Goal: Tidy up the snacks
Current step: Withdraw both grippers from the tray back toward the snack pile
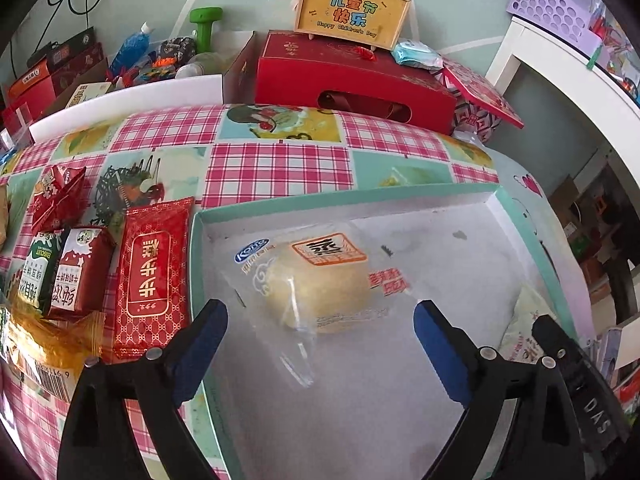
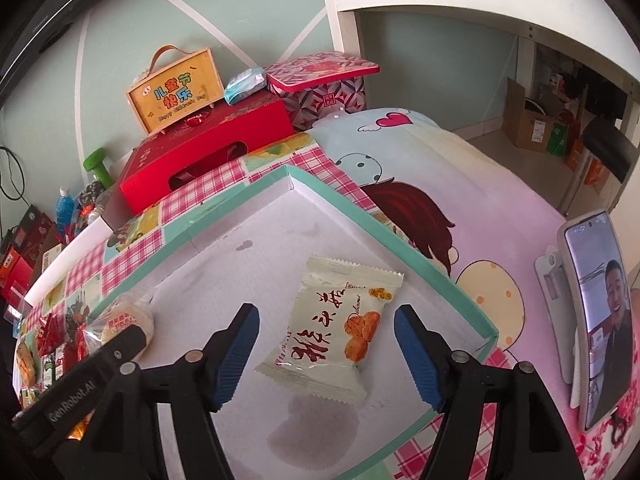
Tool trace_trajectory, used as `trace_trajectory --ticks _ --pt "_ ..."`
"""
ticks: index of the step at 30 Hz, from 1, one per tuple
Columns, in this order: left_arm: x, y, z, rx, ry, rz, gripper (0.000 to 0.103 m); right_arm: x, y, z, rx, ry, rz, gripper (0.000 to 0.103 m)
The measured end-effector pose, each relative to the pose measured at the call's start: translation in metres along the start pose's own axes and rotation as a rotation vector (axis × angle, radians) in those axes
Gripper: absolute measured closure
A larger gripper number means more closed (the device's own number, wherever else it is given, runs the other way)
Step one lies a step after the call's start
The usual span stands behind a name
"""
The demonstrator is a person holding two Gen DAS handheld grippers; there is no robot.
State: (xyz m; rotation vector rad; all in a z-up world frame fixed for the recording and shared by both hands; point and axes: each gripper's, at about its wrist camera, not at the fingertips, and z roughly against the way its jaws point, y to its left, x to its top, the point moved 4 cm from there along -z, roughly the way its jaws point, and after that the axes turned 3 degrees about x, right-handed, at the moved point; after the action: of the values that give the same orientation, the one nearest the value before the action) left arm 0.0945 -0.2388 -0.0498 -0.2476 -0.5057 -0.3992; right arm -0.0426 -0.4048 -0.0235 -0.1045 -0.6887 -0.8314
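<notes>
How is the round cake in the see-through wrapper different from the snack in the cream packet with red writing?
The round cake shows through its clear wrapper; the cream packet hides what is inside. The round cake's label is an orange square with one dark character; the cream packet has red brush writing and a picture of orange biscuits. The round cake lies before the left tool, the cream packet before the right tool. Both lie untouched in the teal-rimmed box.

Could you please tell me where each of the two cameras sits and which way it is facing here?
Left wrist: on the left gripper, looking down into the tray at the clear-wrapped pastry; its open blue-padded fingers show.
Right wrist: on the right gripper, looking down at the cream packet; its open fingers show.
Shared: tray, pastry, packet, red box, and each other's gripper.
</notes>
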Motion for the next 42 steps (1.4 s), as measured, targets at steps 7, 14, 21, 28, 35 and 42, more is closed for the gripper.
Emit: trace_trajectory --ticks 7,14,21,28,35,42 --pt "-0.002 0.015 0.001 0.001 -0.011 -0.005 0.009 -0.002 0.010 -0.001 0.009 0.017 0.043 0.029" --pt "0.007 0.036 0.012 0.019 -0.038 0.021 0.009 -0.005 0.019 -0.004 -0.006 0.060 0.092 0.029" --pt "0.014 0.046 0.043 0.034 -0.050 0.042 0.008 -0.012 0.030 -0.007 0.000 0.095 0.141 0.015" --pt "0.006 0.105 0.082 0.160 -0.038 0.170 0.005 -0.017 0.053 0.009 -0.008 0.087 0.215 0.015" --pt "-0.034 0.198 0.106 0.461 0.043 0.239 0.005 -0.031 0.082 0.030 0.078 0.135 0.197 0.015" --pt "-0.075 0.261 0.122 0.528 0.104 0.358 0.005 -0.056 0.131 0.051 0.157 0.142 0.304 0.015"
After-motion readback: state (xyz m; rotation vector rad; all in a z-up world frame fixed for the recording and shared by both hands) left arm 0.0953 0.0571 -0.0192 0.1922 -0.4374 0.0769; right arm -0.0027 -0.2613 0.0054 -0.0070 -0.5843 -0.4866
